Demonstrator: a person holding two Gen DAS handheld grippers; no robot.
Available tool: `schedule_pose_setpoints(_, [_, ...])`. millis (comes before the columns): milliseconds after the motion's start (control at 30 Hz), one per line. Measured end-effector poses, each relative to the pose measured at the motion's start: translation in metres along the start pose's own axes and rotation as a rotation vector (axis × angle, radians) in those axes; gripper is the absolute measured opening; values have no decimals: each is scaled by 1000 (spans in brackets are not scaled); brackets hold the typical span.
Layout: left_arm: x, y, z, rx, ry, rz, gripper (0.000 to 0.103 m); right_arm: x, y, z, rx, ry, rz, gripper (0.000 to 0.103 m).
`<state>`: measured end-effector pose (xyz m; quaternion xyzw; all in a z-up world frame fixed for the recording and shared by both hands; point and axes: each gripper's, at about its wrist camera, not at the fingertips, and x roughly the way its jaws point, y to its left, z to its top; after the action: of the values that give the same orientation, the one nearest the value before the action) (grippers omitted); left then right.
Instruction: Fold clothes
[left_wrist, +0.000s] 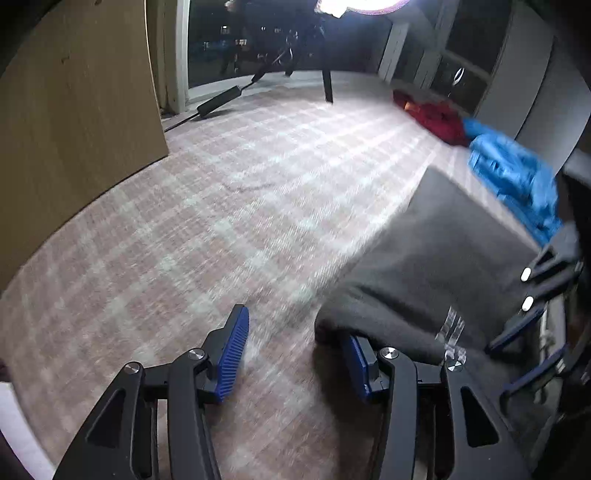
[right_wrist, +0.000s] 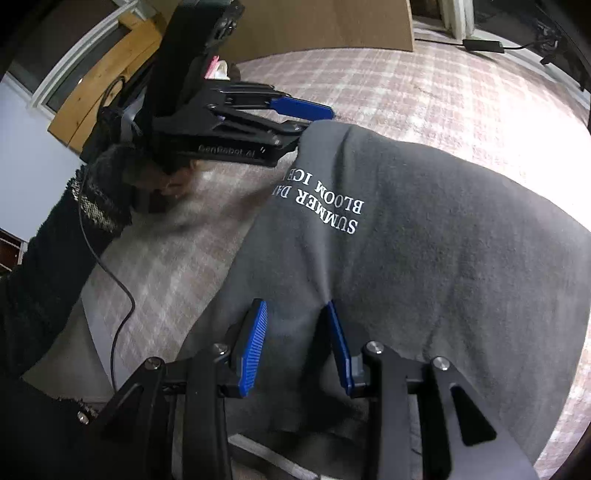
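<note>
Your left gripper (left_wrist: 291, 354) has its jaws spread wide over the plaid cloth (left_wrist: 229, 206). Its right finger (left_wrist: 356, 365) is tucked under a draped corner of the grey shirt (left_wrist: 436, 258), while the left finger (left_wrist: 232, 350) stands clear of the fabric, so nothing is pinched between them.

Your right gripper (right_wrist: 295, 343) is also parted, about halfway. The shirt (right_wrist: 424, 258) lies between and under its blue pads (right_wrist: 253, 343), and a crease runs up from the right pad, but the pads are not closed on the fabric.

In the right wrist view the shirt covers most of the near and right part of the scene, spread over the plaid cloth (right_wrist: 424, 85), with white lettering (right_wrist: 325, 206) reading upside down on it. Your left gripper (right_wrist: 295, 118) meets the shirt's far left corner there, one blue finger above the fabric's edge.

Far right in the left wrist view lie a red garment (left_wrist: 436, 118) and, nearer, a blue garment (left_wrist: 513, 173), touching each other and just beside the shirt. A wooden board (left_wrist: 70, 129) stands at the far left.
</note>
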<state>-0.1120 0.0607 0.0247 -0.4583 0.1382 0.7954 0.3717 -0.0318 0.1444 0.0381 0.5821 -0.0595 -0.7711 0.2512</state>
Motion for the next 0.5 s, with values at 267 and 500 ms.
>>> schedule_pose_setpoints(267, [-55, -16, -27, -134, -22, 92, 47, -36, -25, 47, 51, -205, 23, 25])
schedule_pose_setpoints(500, [-48, -89, -74, -126, 41, -88, 47, 2, -17, 78, -64, -178, -11, 14])
